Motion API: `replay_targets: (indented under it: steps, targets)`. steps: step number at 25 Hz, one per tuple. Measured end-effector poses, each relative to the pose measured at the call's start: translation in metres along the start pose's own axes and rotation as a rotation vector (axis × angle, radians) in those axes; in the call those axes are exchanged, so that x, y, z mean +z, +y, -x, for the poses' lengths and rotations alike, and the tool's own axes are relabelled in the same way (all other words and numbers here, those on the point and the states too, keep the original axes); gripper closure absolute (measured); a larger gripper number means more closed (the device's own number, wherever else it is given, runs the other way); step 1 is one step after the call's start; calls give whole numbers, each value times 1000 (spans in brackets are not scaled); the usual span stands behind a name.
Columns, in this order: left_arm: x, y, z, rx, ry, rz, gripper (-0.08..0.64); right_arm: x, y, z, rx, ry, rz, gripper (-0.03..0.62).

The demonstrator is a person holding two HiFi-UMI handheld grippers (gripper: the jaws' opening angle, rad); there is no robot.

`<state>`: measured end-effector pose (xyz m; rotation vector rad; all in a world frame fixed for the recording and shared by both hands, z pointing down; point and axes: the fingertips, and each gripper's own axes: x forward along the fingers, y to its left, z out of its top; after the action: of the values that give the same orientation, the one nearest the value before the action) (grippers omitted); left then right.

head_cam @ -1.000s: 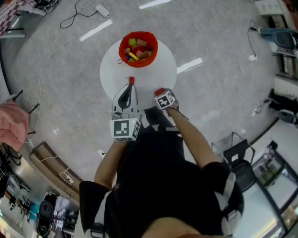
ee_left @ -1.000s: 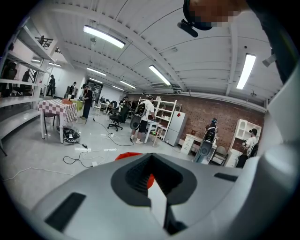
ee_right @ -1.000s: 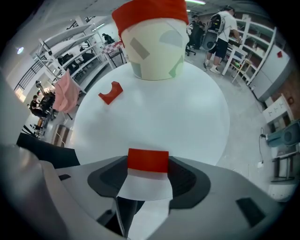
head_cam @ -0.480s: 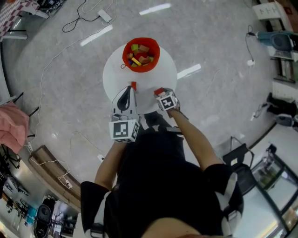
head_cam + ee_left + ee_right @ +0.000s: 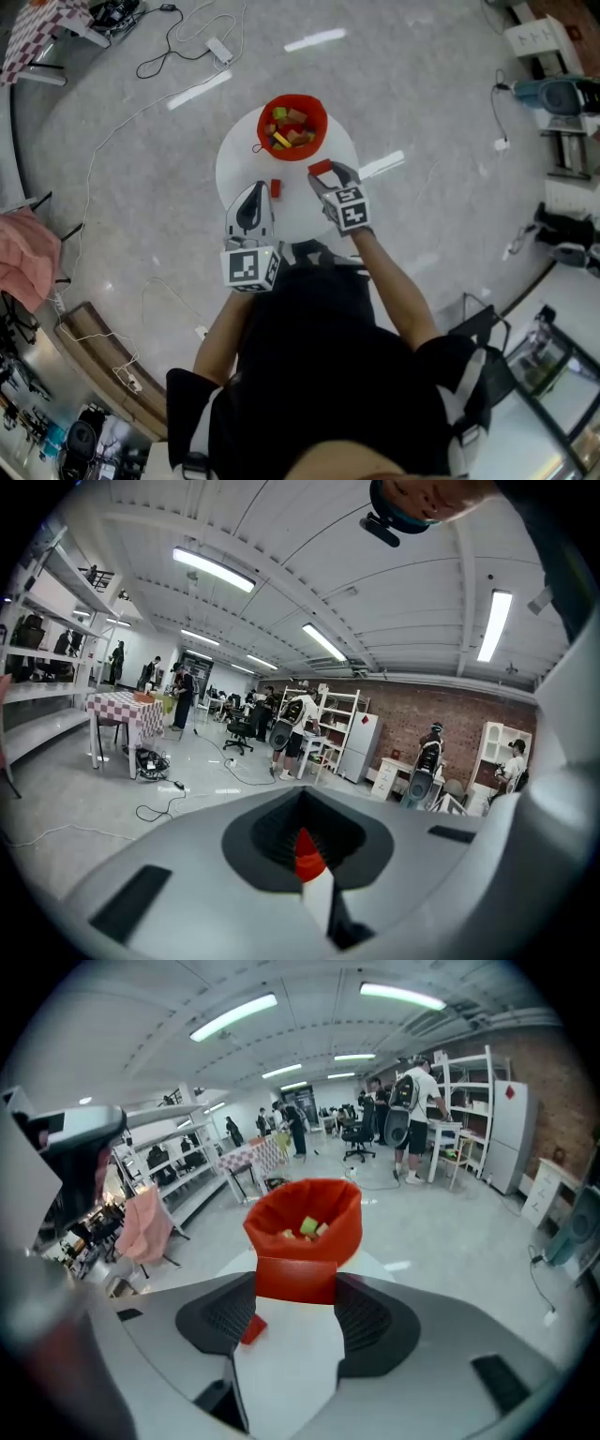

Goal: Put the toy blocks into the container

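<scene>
By the bench's (image 5: 302,212) near edge, our left gripper's (image 5: 255,192) fingers are closed on nothing. Mid-bench lies one red block (image 5: 275,187), not yet stowed. Beyond it, our right gripper's (image 5: 325,178) fingers grip a second block (image 5: 295,1279), short of the container (image 5: 323,117) at the far edge, which already holds several blocks (image 5: 289,127).
</scene>
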<state>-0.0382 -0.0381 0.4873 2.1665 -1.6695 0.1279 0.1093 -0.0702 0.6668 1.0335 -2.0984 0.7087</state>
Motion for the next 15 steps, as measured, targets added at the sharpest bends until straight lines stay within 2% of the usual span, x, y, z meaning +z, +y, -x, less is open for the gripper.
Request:
replay_targets:
  steps: [3,7,15]
  targets:
    - [1,5,2,12,-8,-2,561,41,3,1,6,-96,50,331]
    - [9,11,8,28,-25,2,561,75,12,-12,7,-106,84,331]
    - [13,24,16,49,-25,6,561,82,5,-48,-27,-62,94,330]
